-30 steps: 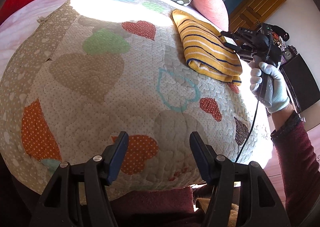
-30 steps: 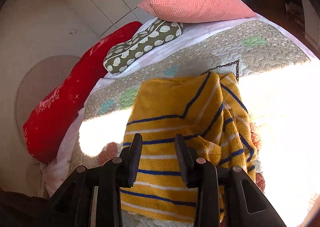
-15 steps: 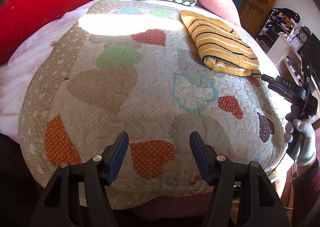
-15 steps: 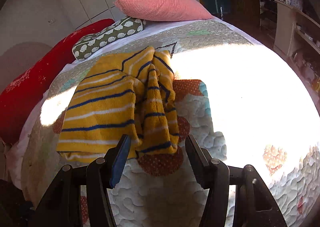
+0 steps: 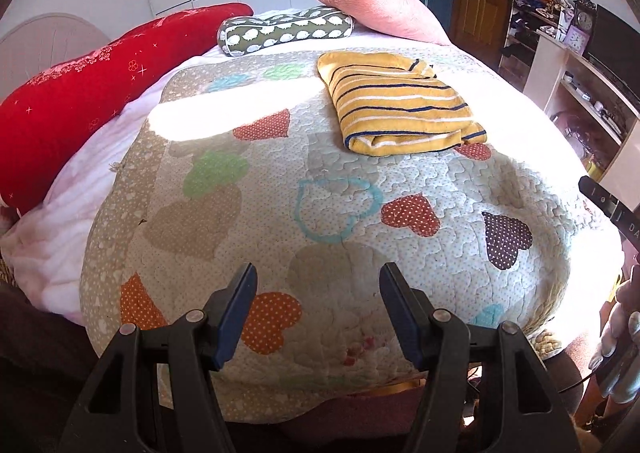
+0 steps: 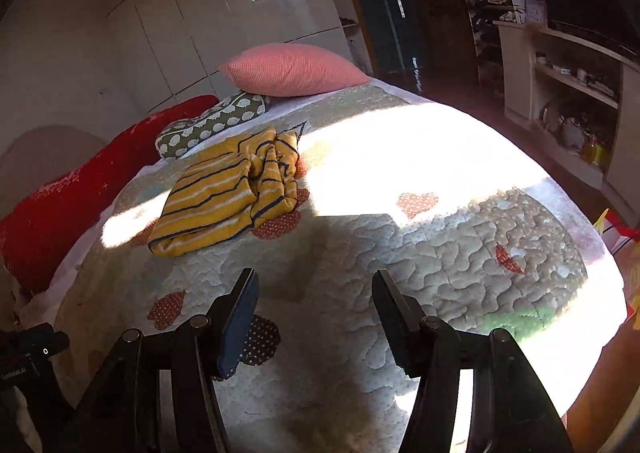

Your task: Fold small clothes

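One folded yellow striped top (image 5: 400, 109) sits on the heart-print quilt (image 5: 328, 213), over toward the far end near the pink pillow (image 5: 372, 7) and the green bolster (image 5: 280, 33). We've got both claws well clear of it: left gripper (image 5: 316, 313) spread with nothing in it, right gripper (image 6: 314, 313) just been opening up, also empty over bare quilt.
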`<state>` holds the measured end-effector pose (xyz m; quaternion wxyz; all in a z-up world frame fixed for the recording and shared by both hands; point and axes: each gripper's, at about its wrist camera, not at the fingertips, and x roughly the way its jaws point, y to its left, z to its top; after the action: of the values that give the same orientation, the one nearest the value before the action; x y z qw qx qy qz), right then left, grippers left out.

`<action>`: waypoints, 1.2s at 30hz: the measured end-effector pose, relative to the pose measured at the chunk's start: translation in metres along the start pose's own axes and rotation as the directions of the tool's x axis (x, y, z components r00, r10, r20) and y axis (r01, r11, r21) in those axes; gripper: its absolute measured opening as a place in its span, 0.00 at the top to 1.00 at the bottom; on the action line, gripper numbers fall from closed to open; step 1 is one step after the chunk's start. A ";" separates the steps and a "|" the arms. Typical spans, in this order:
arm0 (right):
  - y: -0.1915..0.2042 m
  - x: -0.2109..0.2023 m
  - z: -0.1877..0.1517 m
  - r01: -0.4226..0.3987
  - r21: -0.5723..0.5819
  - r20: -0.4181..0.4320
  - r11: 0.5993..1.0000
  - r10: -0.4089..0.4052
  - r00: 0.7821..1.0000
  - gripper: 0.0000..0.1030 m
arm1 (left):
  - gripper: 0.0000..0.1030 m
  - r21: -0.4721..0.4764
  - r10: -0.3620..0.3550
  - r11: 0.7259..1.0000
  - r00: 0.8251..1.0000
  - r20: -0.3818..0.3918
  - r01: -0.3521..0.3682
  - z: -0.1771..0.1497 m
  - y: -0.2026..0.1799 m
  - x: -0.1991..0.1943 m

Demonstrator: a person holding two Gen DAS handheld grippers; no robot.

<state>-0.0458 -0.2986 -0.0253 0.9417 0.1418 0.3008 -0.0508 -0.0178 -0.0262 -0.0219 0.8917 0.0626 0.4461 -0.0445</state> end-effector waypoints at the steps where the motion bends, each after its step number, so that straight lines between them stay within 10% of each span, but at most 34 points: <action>1: 0.002 -0.010 0.001 0.018 -0.022 0.038 1.000 -0.017 0.999 0.32 | 0.39 0.002 0.000 1.000 1.000 0.001 0.000 0.001 -0.002 -0.001; 6: 0.010 -0.030 -0.001 0.053 -0.055 0.201 0.997 -0.041 0.979 0.09 | 0.37 0.014 0.006 1.000 1.000 0.017 -0.006 0.003 -0.007 -0.007; 16: -0.010 0.050 0.006 -0.153 0.168 -0.144 0.974 0.178 0.974 0.09 | 0.31 -0.092 -0.165 0.983 0.984 -0.063 0.159 0.029 0.026 0.034; 22: 0.002 0.107 0.027 -0.194 0.172 -0.223 0.966 0.230 0.947 0.09 | 0.31 -0.106 -0.124 0.988 0.990 -0.069 0.116 0.087 0.044 0.083; 36: -0.040 0.230 0.090 -0.247 0.346 -0.272 0.905 0.349 0.897 0.09 | 0.30 -0.255 -0.497 0.855 0.854 -0.153 0.452 0.170 0.022 0.198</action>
<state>0.1840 -0.3662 -0.0983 0.8417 0.3358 0.4162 0.0746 0.2377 -0.0345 -0.0775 0.8012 -0.1399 0.5427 -0.2097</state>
